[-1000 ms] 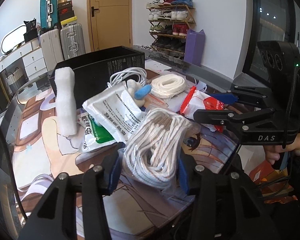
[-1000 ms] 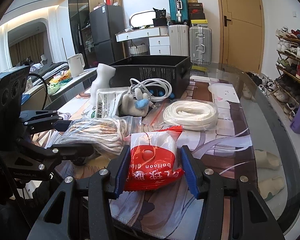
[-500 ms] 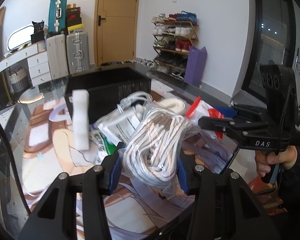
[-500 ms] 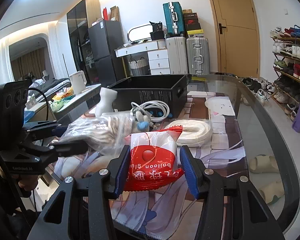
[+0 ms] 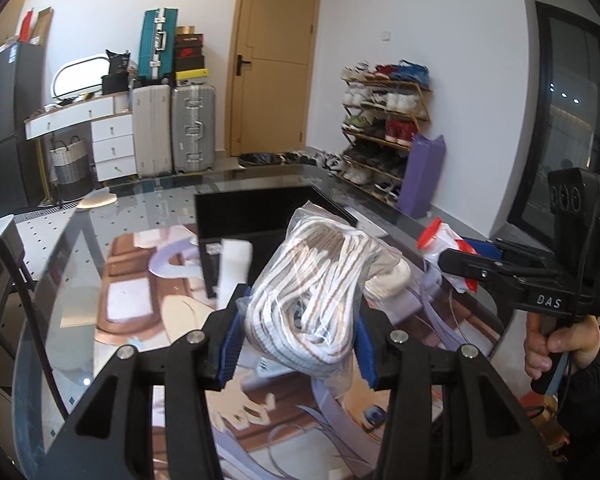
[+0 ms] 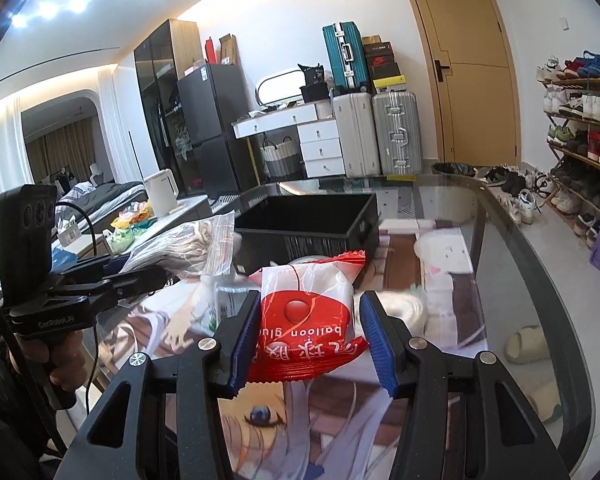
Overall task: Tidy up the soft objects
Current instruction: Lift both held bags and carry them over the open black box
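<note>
The left gripper (image 5: 298,344) has its blue fingers (image 5: 229,346) pinching a clear bag of white cord (image 5: 312,292), held above the surface (image 5: 80,248) with the bag's long axis running away from the fingers and up toward the black box (image 5: 260,216). The right gripper (image 6: 306,344) has its fingers (image 6: 374,344) pinching a red and white packet (image 6: 306,320), also off the surface, its top edge pointing at the same box (image 6: 308,220). The box lies straight ahead of both pairs of fingers, open side up, beyond a loose heap of other soft things. In the right wrist view the box sits squarely in front of the packet, while the bag hangs off to the box's left, so the right hand looks better lined up for a drop. The packet reads "balloon glue", seen upside down, above a row of white Chinese characters. The right gripper's body (image 5: 548,300) is marked "DAS"; the left one (image 6: 52,320) carries "GenRobot.AI", small and faint.
</note>
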Available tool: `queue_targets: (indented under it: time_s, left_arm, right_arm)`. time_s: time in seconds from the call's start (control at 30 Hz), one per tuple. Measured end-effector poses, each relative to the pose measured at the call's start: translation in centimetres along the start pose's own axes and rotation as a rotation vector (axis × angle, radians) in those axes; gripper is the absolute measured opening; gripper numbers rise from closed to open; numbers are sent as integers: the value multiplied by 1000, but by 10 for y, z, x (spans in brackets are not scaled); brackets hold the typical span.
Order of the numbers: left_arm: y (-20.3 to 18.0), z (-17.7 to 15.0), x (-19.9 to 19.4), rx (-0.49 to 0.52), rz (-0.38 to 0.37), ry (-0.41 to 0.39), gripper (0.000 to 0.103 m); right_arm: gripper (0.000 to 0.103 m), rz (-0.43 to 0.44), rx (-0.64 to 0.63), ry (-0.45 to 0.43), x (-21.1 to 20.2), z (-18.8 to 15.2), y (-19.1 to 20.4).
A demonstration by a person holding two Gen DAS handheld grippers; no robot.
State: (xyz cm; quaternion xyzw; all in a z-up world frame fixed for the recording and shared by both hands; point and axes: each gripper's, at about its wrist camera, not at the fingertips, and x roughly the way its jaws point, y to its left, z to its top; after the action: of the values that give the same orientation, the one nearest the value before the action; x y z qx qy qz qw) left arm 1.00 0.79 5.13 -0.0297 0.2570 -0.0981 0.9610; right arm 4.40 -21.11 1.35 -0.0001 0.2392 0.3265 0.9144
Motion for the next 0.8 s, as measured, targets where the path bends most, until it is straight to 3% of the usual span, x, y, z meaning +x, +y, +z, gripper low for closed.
queue_targets:
  time_s: [0.37,0.8]
  left_arm:
    - [30,21,6,-55,65,-45,46]
    - [44,39,36,-82,68,-39,46]
  right_arm:
    - [51,11,-17,-28,10,29,5]
    - [51,24,-31,-13,36,56,2]
